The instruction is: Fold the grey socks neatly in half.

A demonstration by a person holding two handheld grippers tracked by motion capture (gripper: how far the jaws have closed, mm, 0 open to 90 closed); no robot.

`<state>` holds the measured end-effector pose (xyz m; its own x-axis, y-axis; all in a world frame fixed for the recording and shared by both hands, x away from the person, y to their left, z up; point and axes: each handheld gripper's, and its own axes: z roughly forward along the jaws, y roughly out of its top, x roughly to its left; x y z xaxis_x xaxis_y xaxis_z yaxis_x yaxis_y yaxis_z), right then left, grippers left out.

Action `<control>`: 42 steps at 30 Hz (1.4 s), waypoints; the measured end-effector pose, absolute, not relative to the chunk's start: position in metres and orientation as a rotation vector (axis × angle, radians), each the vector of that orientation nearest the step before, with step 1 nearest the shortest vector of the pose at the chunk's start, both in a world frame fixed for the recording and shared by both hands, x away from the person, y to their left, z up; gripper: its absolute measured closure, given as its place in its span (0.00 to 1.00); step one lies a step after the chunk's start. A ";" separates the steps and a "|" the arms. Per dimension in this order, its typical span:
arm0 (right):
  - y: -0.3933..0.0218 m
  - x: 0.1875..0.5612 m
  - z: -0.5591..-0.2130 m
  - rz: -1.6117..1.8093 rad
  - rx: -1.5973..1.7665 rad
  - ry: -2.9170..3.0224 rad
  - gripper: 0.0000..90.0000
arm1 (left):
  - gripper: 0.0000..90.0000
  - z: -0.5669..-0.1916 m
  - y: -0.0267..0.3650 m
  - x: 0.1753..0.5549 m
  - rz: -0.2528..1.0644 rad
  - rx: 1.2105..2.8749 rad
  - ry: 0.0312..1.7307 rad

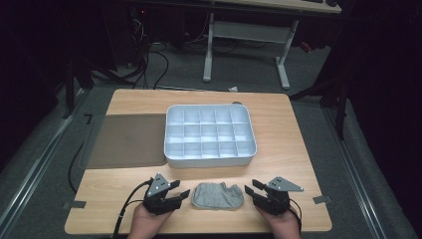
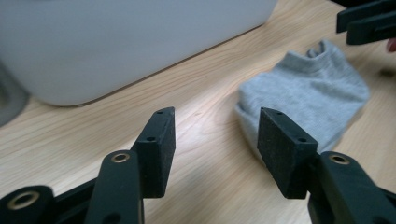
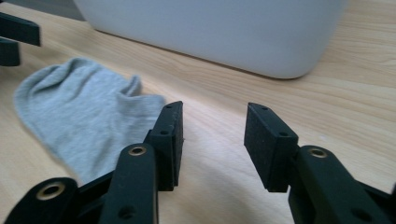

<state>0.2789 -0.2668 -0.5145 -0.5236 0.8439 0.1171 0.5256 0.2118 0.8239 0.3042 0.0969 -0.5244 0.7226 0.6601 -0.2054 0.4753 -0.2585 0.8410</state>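
Grippers, pair, at the near table edge: left gripper (image 1: 175, 194) and right gripper (image 1: 255, 191), jaws spread, nothing held or touched. Sock (image 1: 218, 195), grey, flat between them, near of the compartment tray (image 1: 209, 160). Opposite ends are best pinched squarely, pads kept low.

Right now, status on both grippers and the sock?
Left gripper open, right gripper open, both empty. Grey ankle sock flat on table between them, untouched. Nothing in the way; white divided tray behind it.
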 end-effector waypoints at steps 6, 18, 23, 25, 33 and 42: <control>-0.256 0.276 -0.514 1.255 1.269 2.193 0.67 | 0.53 -0.525 0.072 0.305 0.212 1.928 0.876; -0.237 0.283 -0.527 1.191 1.327 2.289 0.62 | 0.82 -0.531 0.054 0.302 0.275 2.053 0.902; -0.231 0.283 -0.531 1.158 1.309 2.312 0.65 | 0.89 -0.532 0.059 0.296 0.318 2.089 0.889; -0.231 0.282 -0.531 1.148 1.294 2.314 0.67 | 0.90 -0.531 0.065 0.293 0.337 2.105 0.880; -0.226 0.280 -0.531 1.163 1.283 2.339 0.64 | 0.88 -0.532 0.069 0.291 0.326 2.092 0.893; -0.217 0.276 -0.531 1.136 1.209 2.362 0.77 | 0.85 -0.532 0.073 0.292 0.331 2.095 0.894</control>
<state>0.2761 -0.2173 -0.5311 -0.6224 0.7738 0.1181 0.5752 0.3498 0.7395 0.2916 0.0726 -0.5318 0.7139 0.6966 -0.0712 0.4829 -0.4162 0.7705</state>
